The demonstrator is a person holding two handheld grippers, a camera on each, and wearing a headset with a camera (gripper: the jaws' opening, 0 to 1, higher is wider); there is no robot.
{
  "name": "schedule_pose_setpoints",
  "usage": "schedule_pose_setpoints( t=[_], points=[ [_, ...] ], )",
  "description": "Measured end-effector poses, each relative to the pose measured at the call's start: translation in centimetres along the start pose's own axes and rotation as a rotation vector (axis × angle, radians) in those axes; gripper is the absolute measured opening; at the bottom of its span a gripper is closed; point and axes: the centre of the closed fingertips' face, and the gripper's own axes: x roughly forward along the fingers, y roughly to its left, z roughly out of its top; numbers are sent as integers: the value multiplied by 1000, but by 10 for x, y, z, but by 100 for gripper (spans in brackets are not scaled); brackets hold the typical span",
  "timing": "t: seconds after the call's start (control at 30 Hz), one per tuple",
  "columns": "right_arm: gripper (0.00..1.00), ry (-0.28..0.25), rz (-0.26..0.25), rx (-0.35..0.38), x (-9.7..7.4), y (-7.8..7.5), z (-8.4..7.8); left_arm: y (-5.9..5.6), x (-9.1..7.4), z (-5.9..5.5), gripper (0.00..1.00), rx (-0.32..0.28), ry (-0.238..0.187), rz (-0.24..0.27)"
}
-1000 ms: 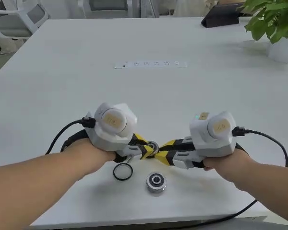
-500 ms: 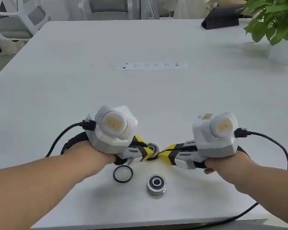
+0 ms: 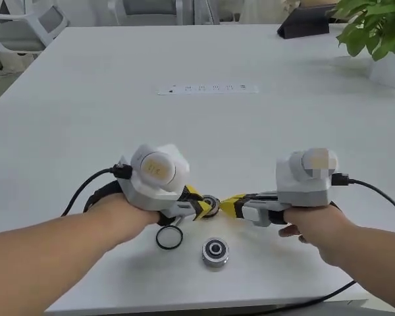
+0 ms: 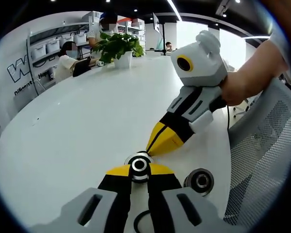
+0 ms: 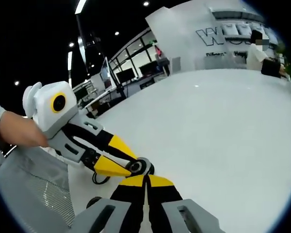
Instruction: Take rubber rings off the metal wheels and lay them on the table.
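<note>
– Head view first: what has the left gripper (image 3: 203,207) got?
– Its yellow-tipped fingers are clamped on a shiny metal wheel (image 3: 210,204), over the smooth white surface (image 3: 197,131). The right gripper (image 3: 228,204) meets it tip to tip.
– Anything loose?
– A thin black rubber ring (image 3: 169,237) lies flat, near a second wheel (image 3: 214,251).
– Left gripper view?
– That wheel pinched: round, dark-rimmed.
– Right gripper view?
– Fingers pressed together, tips at the wheel's edge. Wall lettering (image 5: 218,35) starts with "W".
</note>
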Motion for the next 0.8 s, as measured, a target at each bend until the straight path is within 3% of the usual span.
schedule_pose_setpoints(
  t=[0.2, 0.27, 0.8],
  points=[
    [0, -32, 13, 96, 0, 2, 4, 0, 0, 0, 6, -10, 1, 2],
    [0, -23, 6, 70, 0, 1, 3, 0, 1, 0, 6, -12, 3, 2],
    [0, -33, 46, 71, 1, 11, 7, 0, 2, 0, 6, 4, 7, 1]
  ],
)
